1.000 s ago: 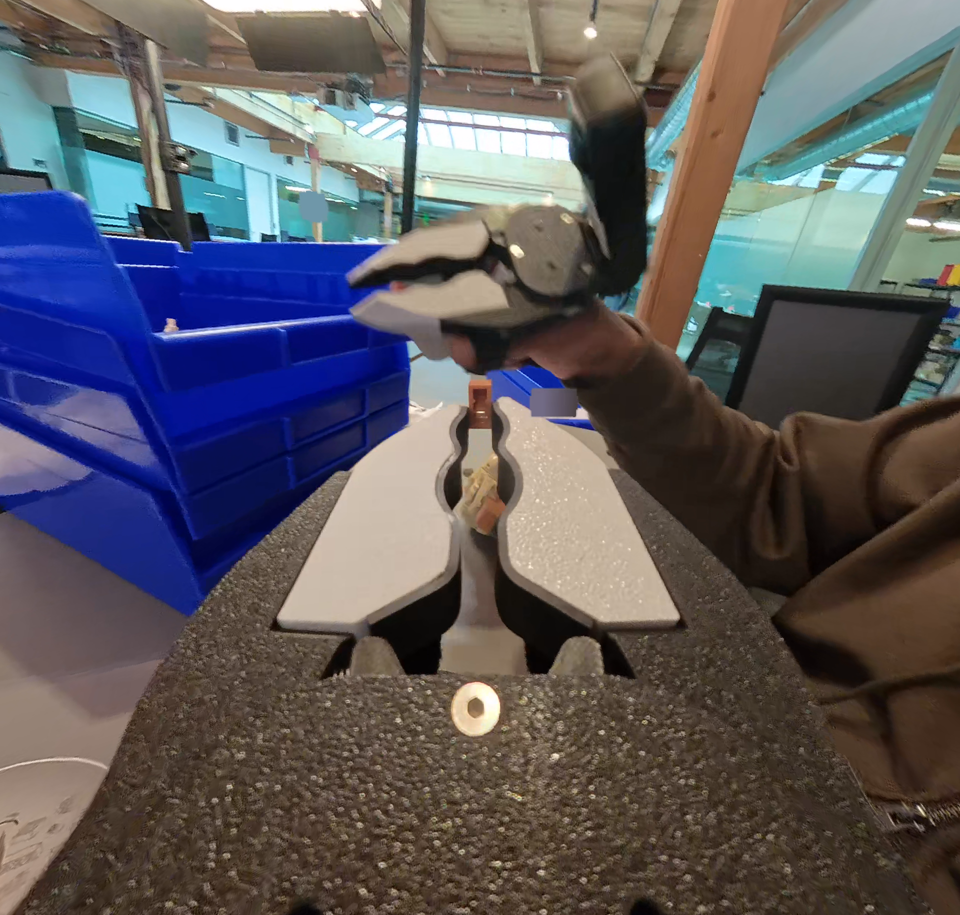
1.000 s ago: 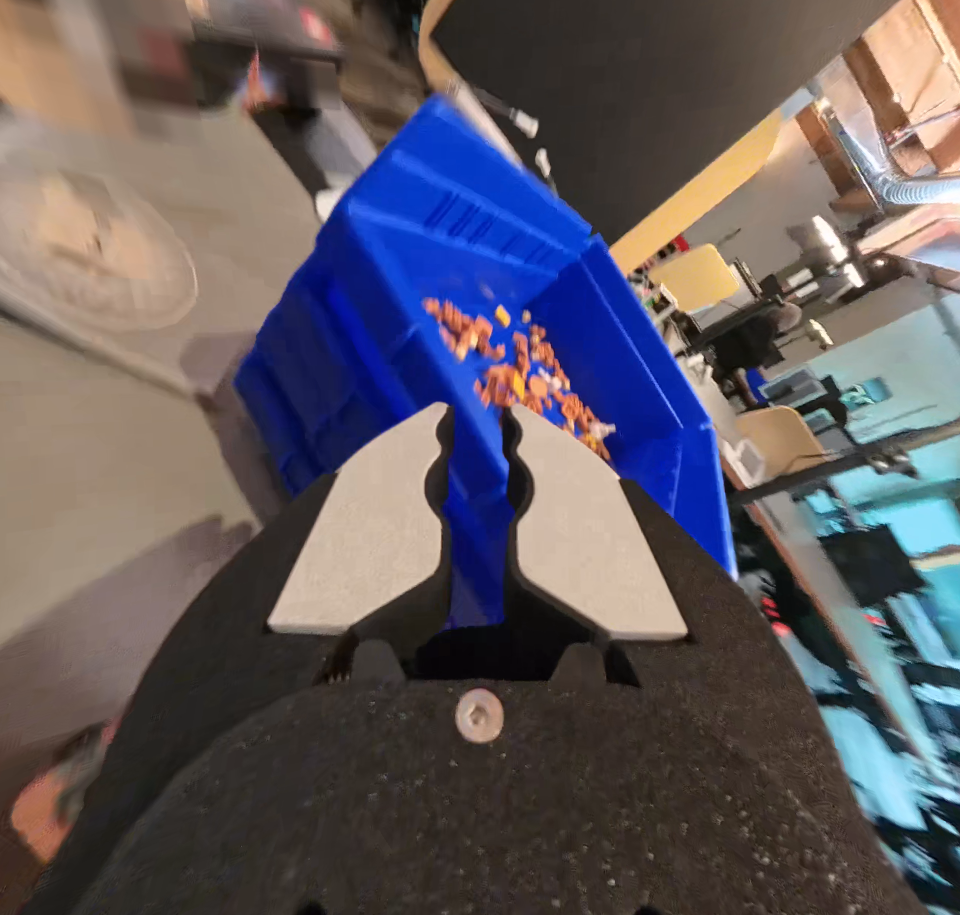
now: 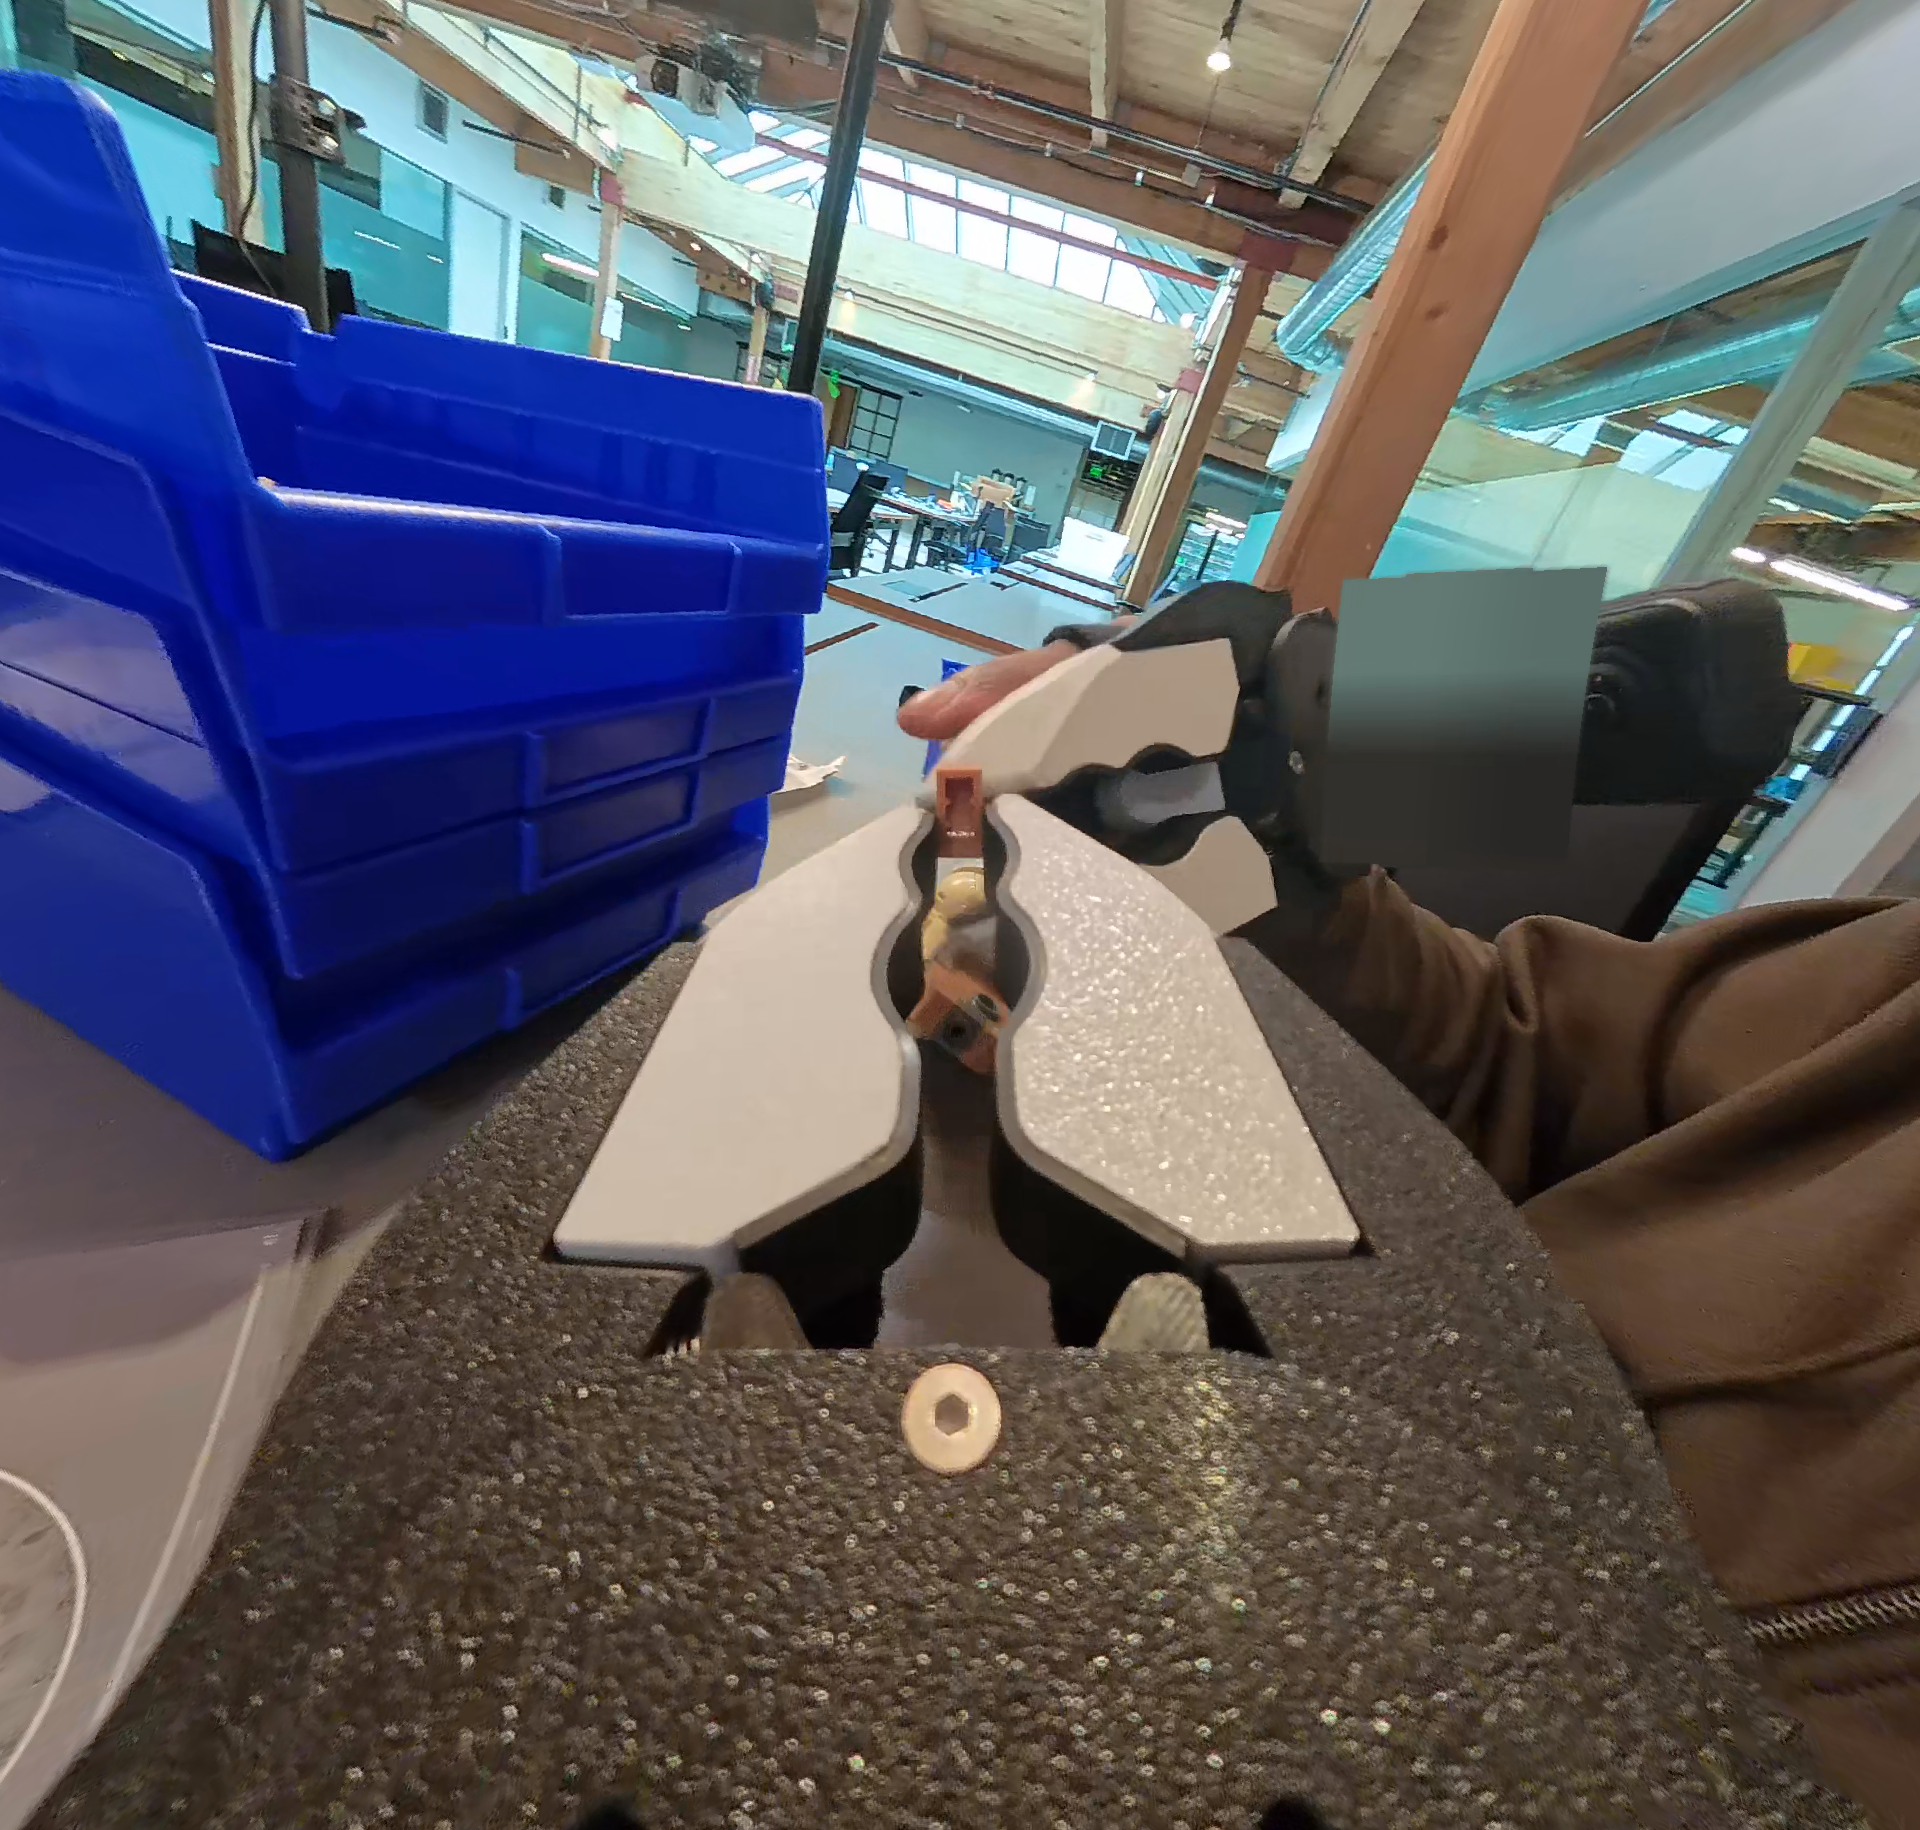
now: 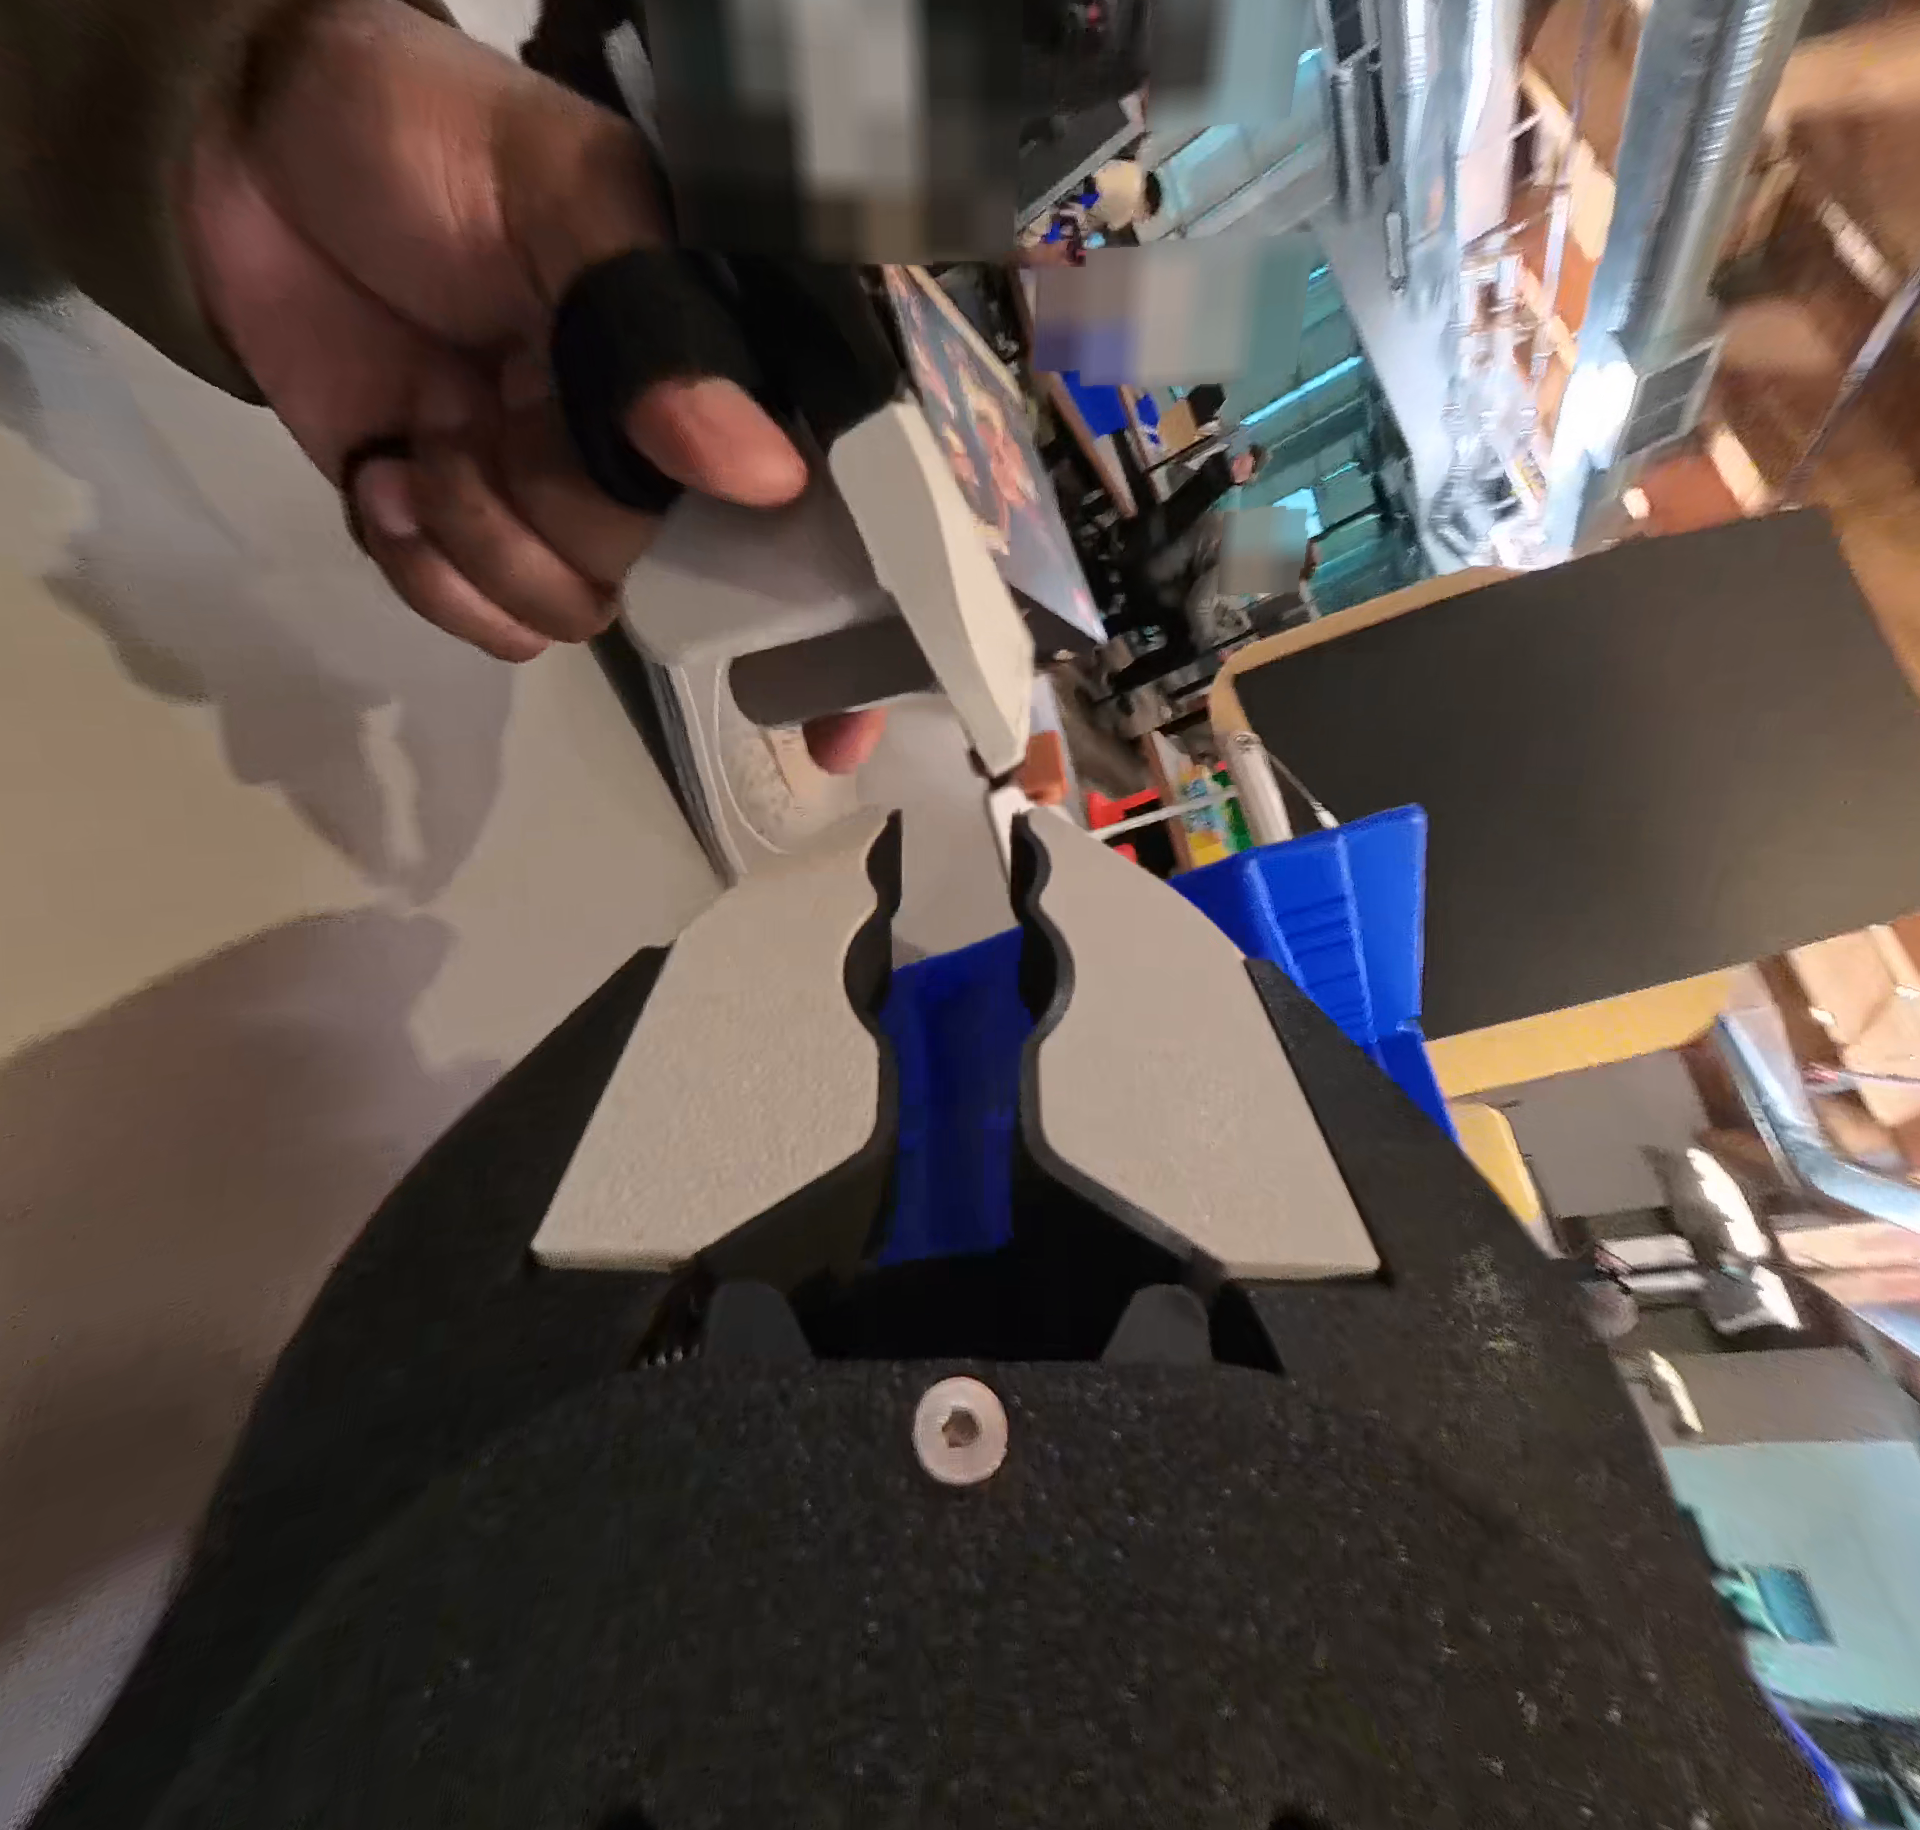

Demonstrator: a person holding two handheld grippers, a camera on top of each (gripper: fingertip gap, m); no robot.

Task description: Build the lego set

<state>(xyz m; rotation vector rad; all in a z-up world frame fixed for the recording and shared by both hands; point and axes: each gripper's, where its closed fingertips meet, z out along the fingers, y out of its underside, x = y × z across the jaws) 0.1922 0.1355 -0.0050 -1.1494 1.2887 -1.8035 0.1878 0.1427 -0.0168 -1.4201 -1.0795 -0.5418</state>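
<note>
My left gripper (image 3: pixel 956 819) is shut on a small lego assembly. A brown piece (image 3: pixel 958 793) sticks out past the fingertips, and tan and orange pieces (image 3: pixel 954 980) sit in the hollow between the fingers. My right gripper (image 4: pixel 956 830) is open and empty. In the left wrist view its upper finger (image 3: pixel 1091 710) rests against the top of the brown piece. In the right wrist view the left gripper (image 4: pixel 997 767) points down at my right fingertips, with a small pale piece (image 4: pixel 1006 806) at its tip beside my right finger.
A stack of blue bins (image 3: pixel 416 689) stands on the grey table (image 3: pixel 125 1105) at left. Another blue bin (image 4: pixel 1320 907) lies behind my right gripper, under a dark panel (image 4: pixel 1558 762). A white round object (image 3: pixel 62 1624) is at the lower left. A brown sleeve (image 3: pixel 1662 1157) fills the right.
The right gripper came down from above and now meets the left gripper's tip. The right view swung from the bin of orange pieces to the left gripper. The left gripper still holds the assembly.
</note>
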